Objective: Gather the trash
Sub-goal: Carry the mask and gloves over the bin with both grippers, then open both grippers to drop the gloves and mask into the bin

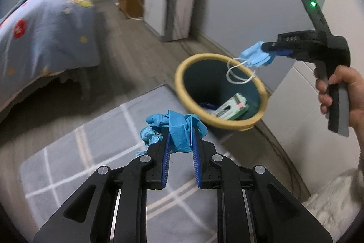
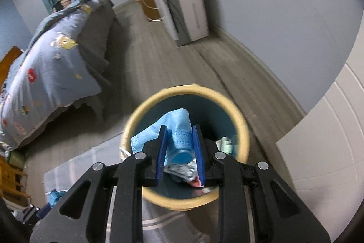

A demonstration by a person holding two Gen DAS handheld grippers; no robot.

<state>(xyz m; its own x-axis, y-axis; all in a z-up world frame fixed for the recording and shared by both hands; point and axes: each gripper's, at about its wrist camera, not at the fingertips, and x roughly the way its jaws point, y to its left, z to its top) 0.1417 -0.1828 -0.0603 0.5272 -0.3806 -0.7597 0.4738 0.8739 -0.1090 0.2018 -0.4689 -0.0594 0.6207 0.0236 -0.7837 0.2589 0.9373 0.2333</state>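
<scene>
Bedroom floor, grey rug (image 1: 75,165) near bed. Right hand-held gripper (image 2: 179,145) pinching face mask (image 2: 179,129) over bin (image 1: 182,74); left hand-held gripper (image 1: 180,136) pinching crumpled glove (image 1: 175,129) beside rim. Best released once centred above opening, loops clear of rim.

Bin (image 1: 182,74): yellow rim, dark teal interior. Face mask (image 1: 254,56): light blue, white ear loops. Crumpled glove (image 1: 179,129): bright blue. Rug (image 1: 68,163): grey, white grid lines. Bedcover (image 1: 45,33): pale blue, cartoon print.

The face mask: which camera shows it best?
The left wrist view: the mask shows whole, ear loops dangling over the bin. The right wrist view shows only its folded body pinched between the jaws.
</scene>
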